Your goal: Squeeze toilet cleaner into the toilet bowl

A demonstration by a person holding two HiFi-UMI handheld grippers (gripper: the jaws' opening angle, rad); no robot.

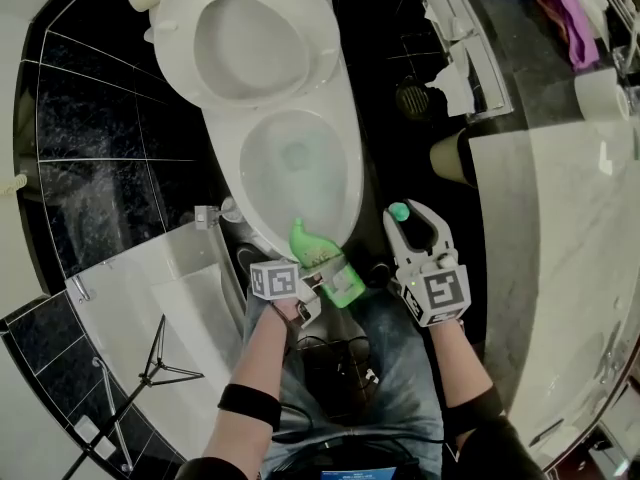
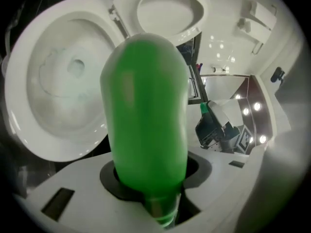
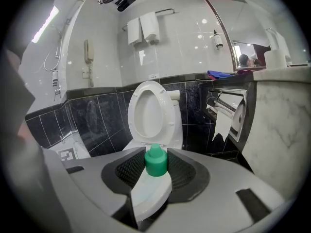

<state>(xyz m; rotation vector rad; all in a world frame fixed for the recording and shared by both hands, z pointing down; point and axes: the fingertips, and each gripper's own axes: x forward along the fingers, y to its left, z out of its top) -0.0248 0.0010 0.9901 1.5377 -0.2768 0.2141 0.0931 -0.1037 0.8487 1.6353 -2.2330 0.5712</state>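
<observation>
BATHROOM: A person standing over an open toilet works with 2 handheld grippers. The left gripper (image 1: 312, 290) is clamped about half-closed round the body of a green toilet cleaner bottle (image 1: 312, 248), which lies tilted with its nozzle aimed at the near rim of the toilet bowl (image 1: 226, 173). The right gripper (image 1: 408, 226), just to the right of the bowl, pinches the bottle's green screw cap (image 3: 156, 161) between its jaws at a similar half-closed set. The raised seat (image 1: 320, 60) leaves the bowl fully exposed, and the left gripper view shows it wide open beyond the bottle.

The step in hand appears to be bringing the uncapped bottle over the bowl to squeeze. Done well, that likely means tipping the nozzle further down and tucking it under the rim before pressing, then tightening the left jaws slowly so the cleaner runs in 1 steady line, not a spurt. The cap is best kept off to the side, clear of any drips.
</observation>
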